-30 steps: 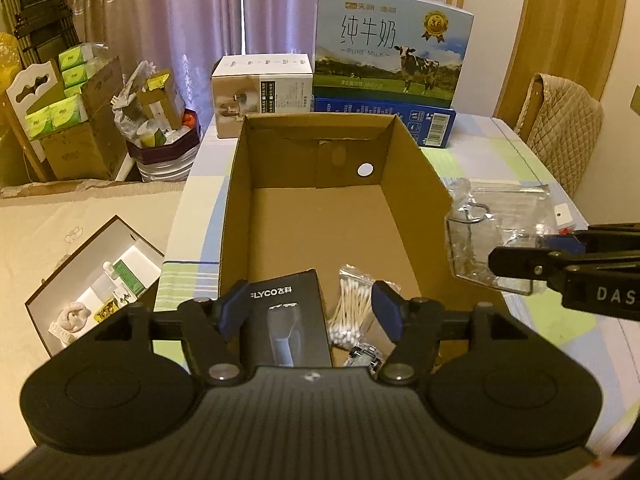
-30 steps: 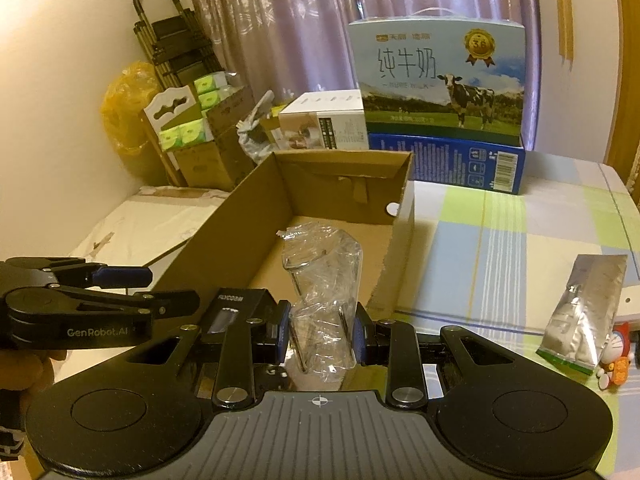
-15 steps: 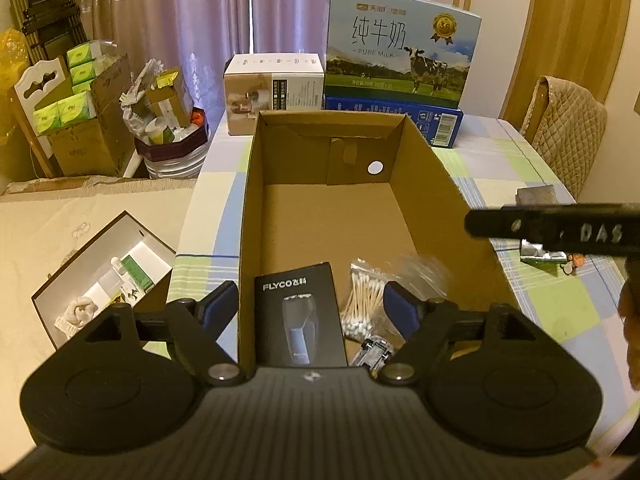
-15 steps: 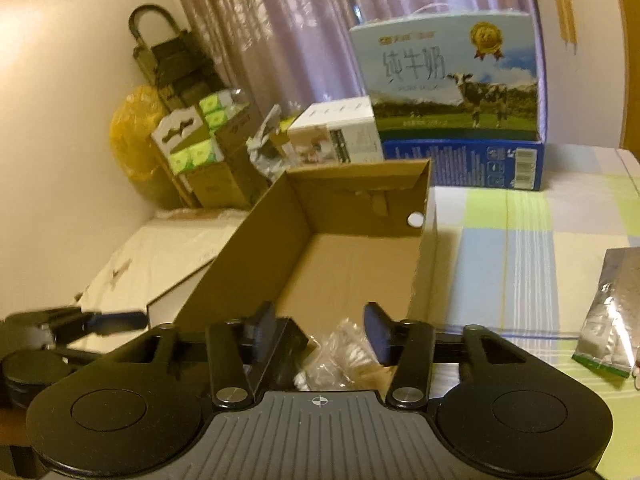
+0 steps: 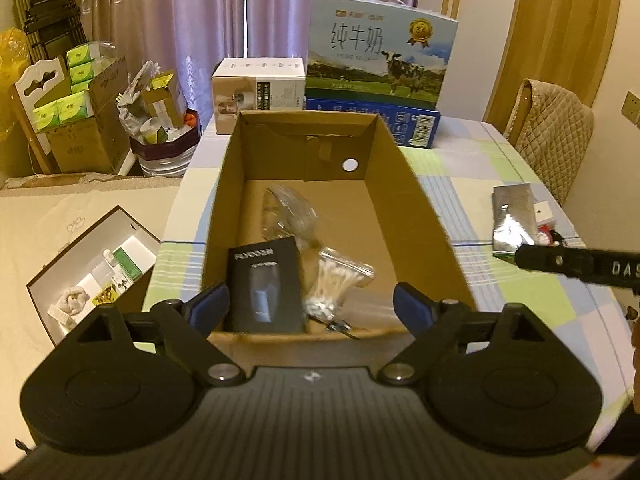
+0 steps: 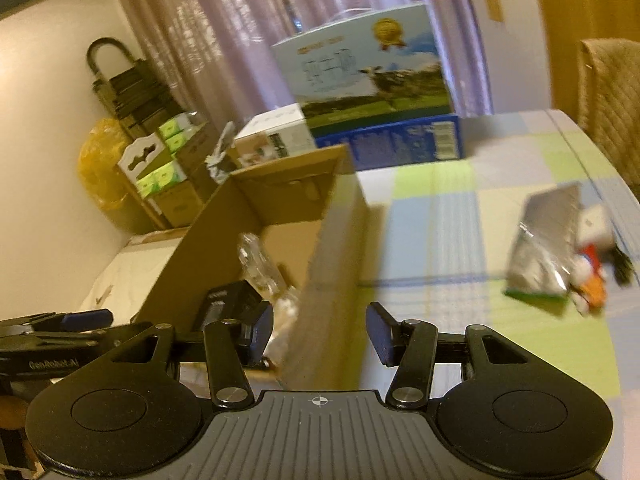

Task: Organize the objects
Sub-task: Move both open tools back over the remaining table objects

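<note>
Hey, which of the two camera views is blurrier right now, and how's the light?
Right wrist view: heavy motion smear across the milk carton and silver pouch. Left wrist view: mostly sharp, slight blur on the black box. Both: dim yellowish light, fisheye bending at edges.

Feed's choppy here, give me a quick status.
Left gripper open, empty. Right gripper open, empty. Clear plastic bag lies in cardboard box. Silver pouch on table, unobstructed.

A second ago my right tongs (image 6: 320,338) pinched the clear bag (image 5: 288,216); now they gape empty, and the bag lies inside the box (image 5: 420,216), behind the black pack (image 5: 264,284) and the swabs (image 5: 332,280). My right tongs have swung toward the counter (image 6: 440,240). My left tongs (image 5: 310,306) have spread wider.
</note>
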`<state>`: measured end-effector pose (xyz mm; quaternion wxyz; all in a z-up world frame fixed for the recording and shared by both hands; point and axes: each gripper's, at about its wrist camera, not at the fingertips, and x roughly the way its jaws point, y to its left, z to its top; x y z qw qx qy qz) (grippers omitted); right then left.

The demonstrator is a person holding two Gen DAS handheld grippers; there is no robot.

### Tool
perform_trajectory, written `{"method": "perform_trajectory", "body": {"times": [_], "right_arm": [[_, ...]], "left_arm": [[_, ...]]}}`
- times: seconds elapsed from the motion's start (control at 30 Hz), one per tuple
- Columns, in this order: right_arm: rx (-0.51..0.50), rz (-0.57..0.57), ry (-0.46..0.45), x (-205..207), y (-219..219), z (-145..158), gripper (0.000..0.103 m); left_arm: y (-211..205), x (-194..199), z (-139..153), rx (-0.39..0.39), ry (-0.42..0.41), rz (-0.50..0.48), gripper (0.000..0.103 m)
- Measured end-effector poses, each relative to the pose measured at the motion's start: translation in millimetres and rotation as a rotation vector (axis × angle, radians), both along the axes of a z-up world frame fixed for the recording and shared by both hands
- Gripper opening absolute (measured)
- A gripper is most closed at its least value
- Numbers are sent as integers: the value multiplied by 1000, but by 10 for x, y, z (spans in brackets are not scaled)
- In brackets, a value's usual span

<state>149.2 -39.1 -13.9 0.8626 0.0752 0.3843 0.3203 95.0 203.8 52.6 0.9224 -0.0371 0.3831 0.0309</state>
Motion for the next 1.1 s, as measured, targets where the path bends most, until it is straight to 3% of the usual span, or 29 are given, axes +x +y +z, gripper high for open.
{"method": "perform_trajectory", "body": {"times": [0.5,0.73,1.1], "right_arm": [[-6,-92,-26,-466,-903,220,49],[6,-158,-29,-526,-1301,296,49],[10,-224,-10,-565,-1726,244,49]], "left_arm": [[-709,-476,175,-23,-27,-16,96],[-1044,-571,203,-20,-30,-36,102],[-1395,-581,162,-14,-21,-82,102]]}}
